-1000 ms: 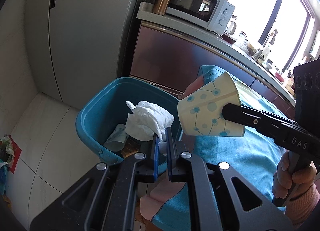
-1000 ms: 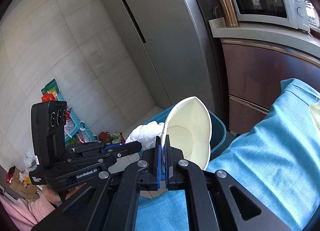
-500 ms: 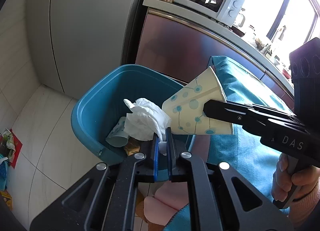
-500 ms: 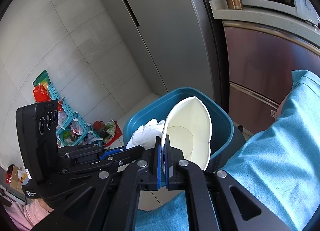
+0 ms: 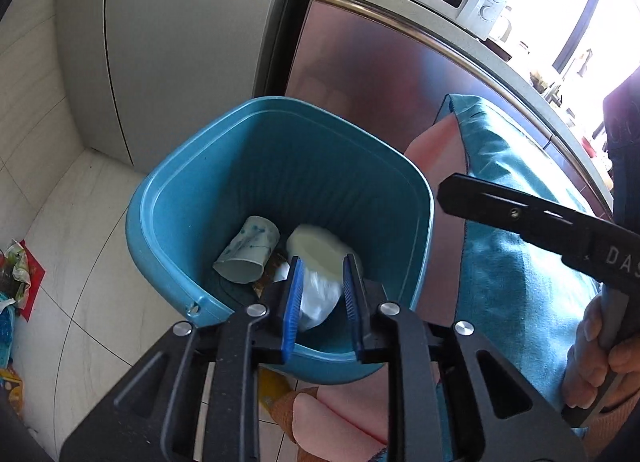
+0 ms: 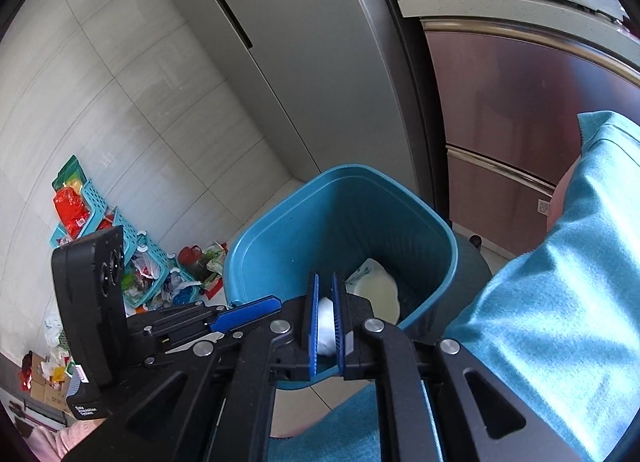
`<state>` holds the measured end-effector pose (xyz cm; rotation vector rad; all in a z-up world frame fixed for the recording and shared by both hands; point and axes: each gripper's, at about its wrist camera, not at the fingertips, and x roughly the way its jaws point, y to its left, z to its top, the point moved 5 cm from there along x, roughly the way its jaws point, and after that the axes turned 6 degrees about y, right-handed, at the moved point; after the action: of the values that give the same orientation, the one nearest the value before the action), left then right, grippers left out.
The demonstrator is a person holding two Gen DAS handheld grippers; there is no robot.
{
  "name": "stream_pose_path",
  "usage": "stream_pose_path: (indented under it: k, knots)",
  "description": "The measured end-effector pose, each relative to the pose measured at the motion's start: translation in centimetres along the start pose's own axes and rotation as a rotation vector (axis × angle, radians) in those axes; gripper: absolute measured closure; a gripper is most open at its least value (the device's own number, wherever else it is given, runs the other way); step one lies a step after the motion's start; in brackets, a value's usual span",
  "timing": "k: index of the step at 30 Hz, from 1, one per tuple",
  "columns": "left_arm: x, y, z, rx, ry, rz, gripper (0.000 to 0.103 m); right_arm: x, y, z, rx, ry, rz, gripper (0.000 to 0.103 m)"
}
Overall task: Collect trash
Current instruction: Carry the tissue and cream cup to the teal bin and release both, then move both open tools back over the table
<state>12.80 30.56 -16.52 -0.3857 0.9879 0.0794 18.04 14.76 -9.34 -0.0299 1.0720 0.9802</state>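
Both your claws hang over the bin (image 5: 280, 166) with blue pads parted and nothing gripped: the left claw (image 5: 320, 294) wider, the right claw (image 6: 324, 318) only narrowly open. The trash lies at the bottom: a dotted cup (image 5: 248, 254) on its side, a second cup (image 5: 316, 250) mouth up, and a white tissue (image 5: 316, 298) under it, seen through the left claw's gap.

The risk, I judge, is in pulling away. Your claws sit close together, the left one low by the near rim, so a careless lift could knock them together or tip the bin.

The desk under its blue cloth (image 6: 560, 302) stands just right of the bin, the fridge (image 5: 160, 42) behind, and baskets of clutter (image 6: 100, 230) are on the floor to the left.
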Motion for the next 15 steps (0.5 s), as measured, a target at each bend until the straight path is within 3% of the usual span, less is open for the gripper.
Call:
stream_pose_path:
  k: [4,15]
  knots:
    - [-0.3,-0.4,0.0,0.012,-0.022,-0.003,0.082,-1.1,-0.4,-0.6,0.006,-0.019,0.007,0.094]
    - [-5.4,-4.3,-0.4,0.116,-0.154,-0.054,0.06,-8.2,-1.0,-3.3,0.001,-0.149,0.0,0.069]
